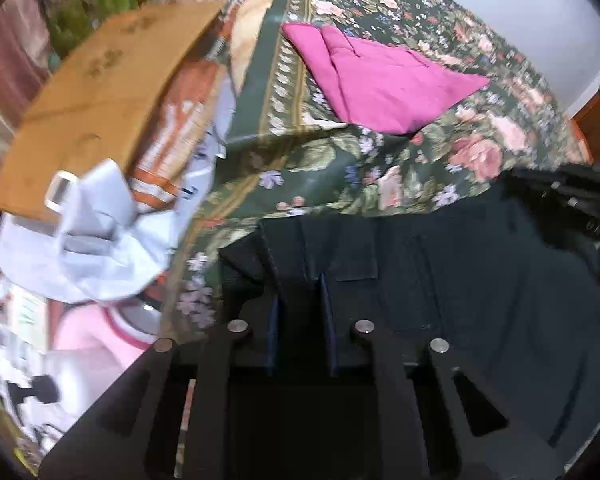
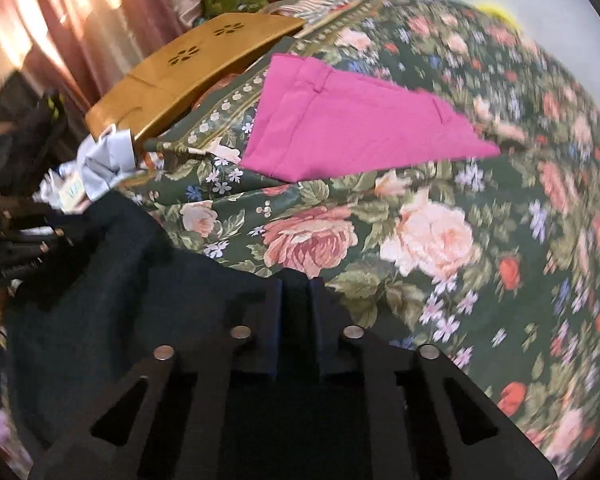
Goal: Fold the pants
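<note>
A floral bedspread (image 2: 440,240) fills most of both views, with a folded pink cloth (image 2: 352,128) lying on it in the upper middle and a wooden board (image 2: 188,72) at the upper left. The dark pants (image 1: 440,288) spread across the lower part of each frame. The left gripper (image 1: 299,300) and right gripper (image 2: 296,304) each pinch an edge of the pants between nearly closed fingers.
</note>
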A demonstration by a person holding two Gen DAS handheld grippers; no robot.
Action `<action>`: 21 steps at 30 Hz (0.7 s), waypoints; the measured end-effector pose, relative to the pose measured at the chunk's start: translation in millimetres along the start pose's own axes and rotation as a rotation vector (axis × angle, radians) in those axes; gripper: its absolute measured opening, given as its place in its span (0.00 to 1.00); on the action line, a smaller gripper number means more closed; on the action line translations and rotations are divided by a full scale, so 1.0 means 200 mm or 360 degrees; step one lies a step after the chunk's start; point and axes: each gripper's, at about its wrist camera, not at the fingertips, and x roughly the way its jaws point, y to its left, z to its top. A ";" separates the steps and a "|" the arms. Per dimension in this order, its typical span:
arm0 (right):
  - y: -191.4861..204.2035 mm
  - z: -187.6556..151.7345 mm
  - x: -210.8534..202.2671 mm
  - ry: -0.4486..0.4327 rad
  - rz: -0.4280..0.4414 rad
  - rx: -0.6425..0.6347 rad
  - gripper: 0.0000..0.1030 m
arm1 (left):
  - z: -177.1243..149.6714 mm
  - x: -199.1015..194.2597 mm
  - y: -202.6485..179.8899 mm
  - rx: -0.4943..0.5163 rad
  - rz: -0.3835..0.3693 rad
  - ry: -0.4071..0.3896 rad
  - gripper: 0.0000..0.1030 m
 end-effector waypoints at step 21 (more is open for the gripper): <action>0.10 -0.29 -0.65 -0.0323 -0.0071 0.0025 0.27 | -0.23 -0.54 -0.03 -0.0120 0.0093 -0.0250 0.51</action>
